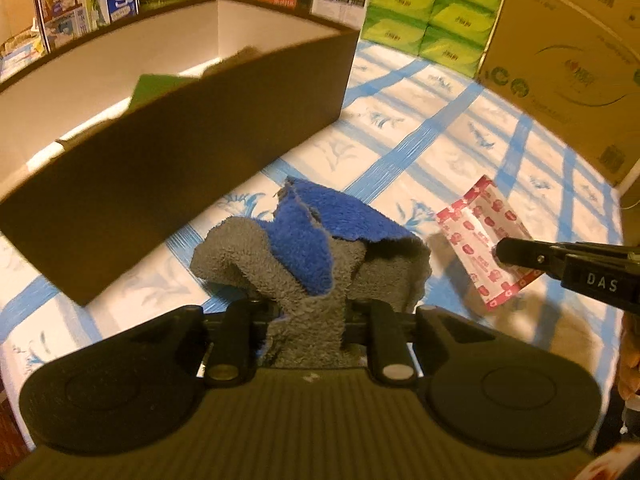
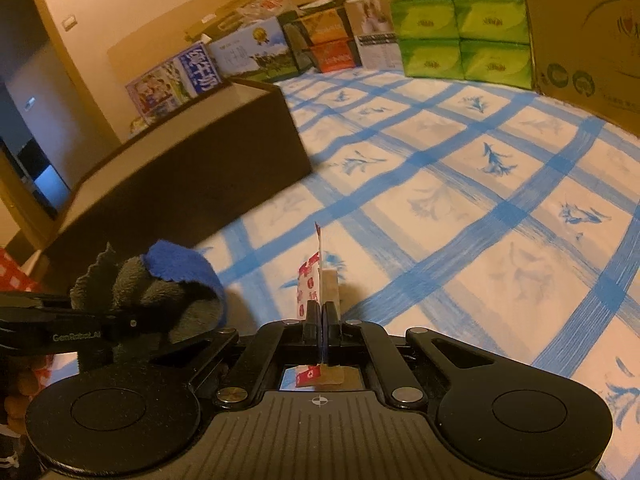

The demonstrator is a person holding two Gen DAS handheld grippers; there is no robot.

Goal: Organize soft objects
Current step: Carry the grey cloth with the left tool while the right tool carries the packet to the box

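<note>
Left wrist view, nearest first: the left gripper [image 1: 306,320] is clamped on one fluffy cloth [image 1: 308,256], grey on one face and blue on the other. The cloth is bunched into folds, so its full shape and long axis cannot be made out, and its lower end is hidden between the fingers. It bulges forward and upward out of the jaws, above the blue-checked sheet [image 1: 460,128].

Just to the right, the right gripper [image 1: 508,254] reaches in from the frame edge, closed on one small red-and-white printed packet [image 1: 484,240]. In this view the packet's long axis runs from upper left to lower right; its near corner is covered by the fingertips. From the right wrist view the packet [image 2: 308,288] stands on edge, upright, seen almost as a thin line, with its lower end tucked between the shut fingers.

Further off stands one dark open box [image 1: 180,152] with a pale inside. Something green [image 1: 156,86] lies in it, mostly hidden by the near wall and blurred.

At the back, cut off by the frame, are six green tissue packs [image 1: 432,12] stacked in two columns, one large cardboard carton [image 1: 568,60] and a row of printed cartons [image 1: 92,0].
</note>
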